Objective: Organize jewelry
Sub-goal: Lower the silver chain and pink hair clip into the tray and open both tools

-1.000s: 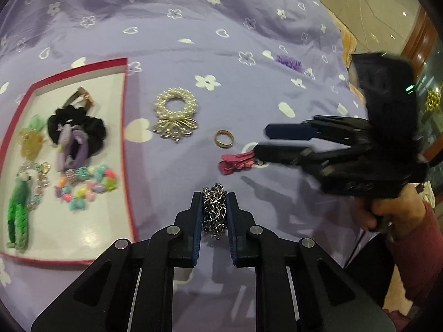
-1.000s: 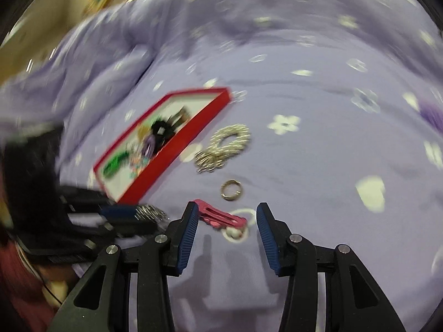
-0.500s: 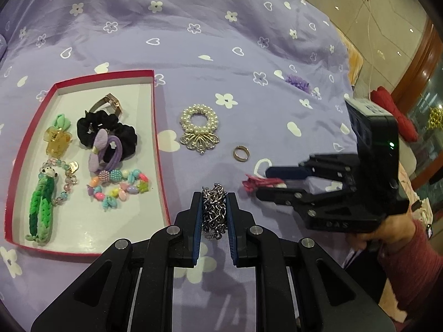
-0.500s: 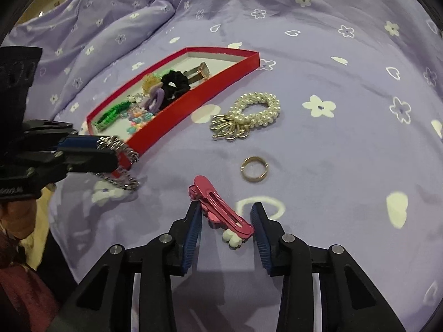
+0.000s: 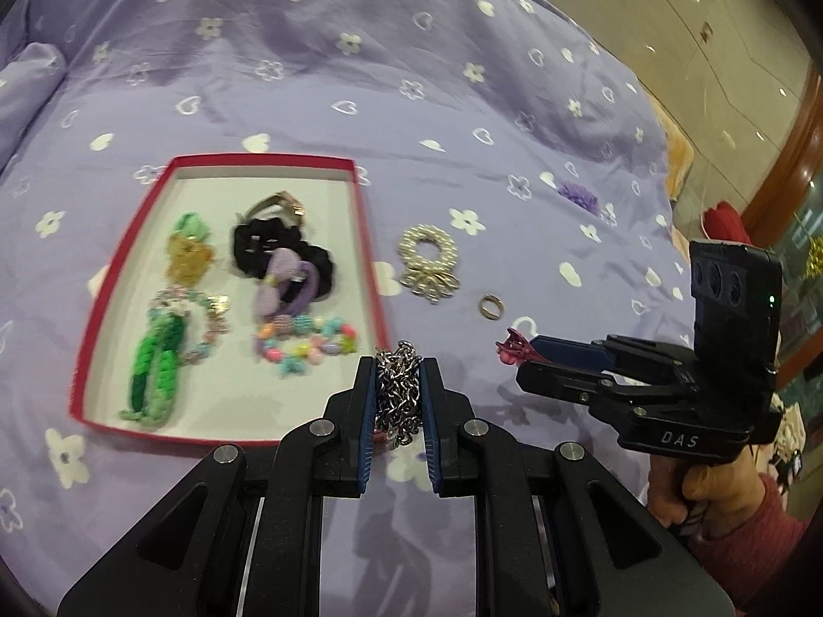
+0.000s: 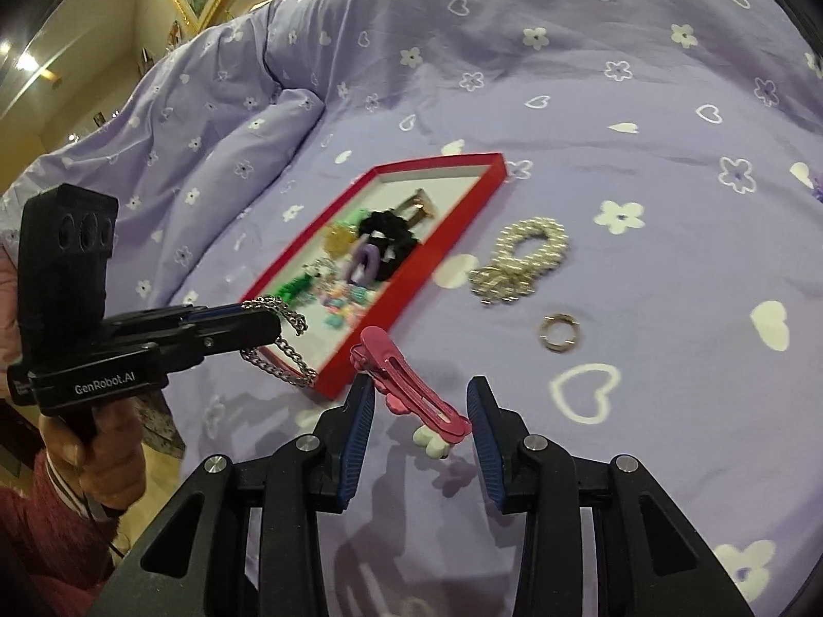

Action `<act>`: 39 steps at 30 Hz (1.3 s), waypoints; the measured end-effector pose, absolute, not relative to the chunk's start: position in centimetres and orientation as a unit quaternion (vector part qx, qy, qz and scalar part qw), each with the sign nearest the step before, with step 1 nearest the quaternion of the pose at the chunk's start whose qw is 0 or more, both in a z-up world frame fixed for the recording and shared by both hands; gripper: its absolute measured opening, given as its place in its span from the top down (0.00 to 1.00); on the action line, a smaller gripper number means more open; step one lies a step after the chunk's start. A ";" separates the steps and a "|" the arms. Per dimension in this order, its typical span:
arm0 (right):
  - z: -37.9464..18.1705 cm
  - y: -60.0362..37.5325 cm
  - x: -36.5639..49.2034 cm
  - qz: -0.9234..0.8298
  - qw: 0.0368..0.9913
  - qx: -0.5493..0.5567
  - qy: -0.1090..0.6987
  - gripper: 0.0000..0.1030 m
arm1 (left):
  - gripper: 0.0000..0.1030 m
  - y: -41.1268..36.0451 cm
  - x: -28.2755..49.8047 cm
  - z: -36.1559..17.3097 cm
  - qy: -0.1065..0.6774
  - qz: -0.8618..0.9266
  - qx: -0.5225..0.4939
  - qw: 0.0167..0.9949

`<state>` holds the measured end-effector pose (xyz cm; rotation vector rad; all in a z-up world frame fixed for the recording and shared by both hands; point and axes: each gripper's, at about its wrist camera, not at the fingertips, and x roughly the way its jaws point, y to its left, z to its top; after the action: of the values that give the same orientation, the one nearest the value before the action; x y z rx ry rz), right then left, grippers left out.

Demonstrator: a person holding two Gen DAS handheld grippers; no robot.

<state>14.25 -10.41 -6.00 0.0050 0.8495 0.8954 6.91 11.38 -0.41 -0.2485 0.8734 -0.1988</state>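
My left gripper [image 5: 398, 373] is shut on a silver chain [image 5: 398, 391], held above the near right corner of the red tray [image 5: 368, 236]; it also shows in the right wrist view [image 6: 257, 316] with the chain [image 6: 280, 355] dangling. My right gripper [image 6: 419, 398] is shut on a pink hair clip [image 6: 411, 385], which spans the fingers and is lifted off the bed; the clip's tip [image 5: 509, 349] sticks out of the right gripper [image 5: 530, 360]. A pearl bracelet [image 5: 429, 262] and a gold ring [image 5: 491, 306] lie on the purple bedspread right of the tray.
The tray holds a black scrunchie [image 5: 272, 247], a purple hair tie [image 5: 280, 283], a colourful bead bracelet [image 5: 303, 344], a green braided piece [image 5: 154, 370] and a yellow clip [image 5: 188, 257]. A small purple flower piece [image 5: 578, 195] lies far right. The bed edge is at right.
Both grippers have risen and pulled back from the bed. The right gripper has lifted the pink clip off the bedspread. The left gripper with the chain has moved toward the tray's corner.
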 end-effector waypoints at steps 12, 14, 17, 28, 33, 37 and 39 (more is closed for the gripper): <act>-4.7 -5.1 13.6 0.438 0.809 0.002 0.391 0.63 | 0.86 17.8 5.7 0.3 0.397 -0.038 -0.149 0.905; -4.7 -4.2 13.7 0.440 0.808 -0.001 0.393 0.63 | 0.86 18.6 5.6 0.2 0.396 -0.030 -0.152 0.905; -4.8 -3.2 13.8 0.442 0.806 -0.004 0.394 0.63 | 0.86 19.8 5.6 0.1 0.394 -0.019 -0.155 0.906; -5.4 0.3 14.9 0.440 0.801 -0.030 0.405 0.63 | 0.86 22.1 6.9 -0.9 0.396 -0.003 -0.161 0.904; -6.4 2.0 15.3 0.432 0.798 -0.065 0.415 0.63 | 0.86 22.6 7.9 -2.8 0.414 0.003 -0.163 0.895; -7.5 3.2 15.4 0.426 0.794 -0.096 0.423 0.63 | 0.86 22.9 8.2 -4.1 0.427 0.005 -0.164 0.889; -7.8 3.6 15.5 0.424 0.793 -0.109 0.424 0.63 | 0.86 23.1 8.2 -4.7 0.433 0.006 -0.165 0.886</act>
<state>15.53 3.60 -7.81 -0.2345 0.9129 0.9118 8.22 23.05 -4.68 -0.3441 0.9001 0.0128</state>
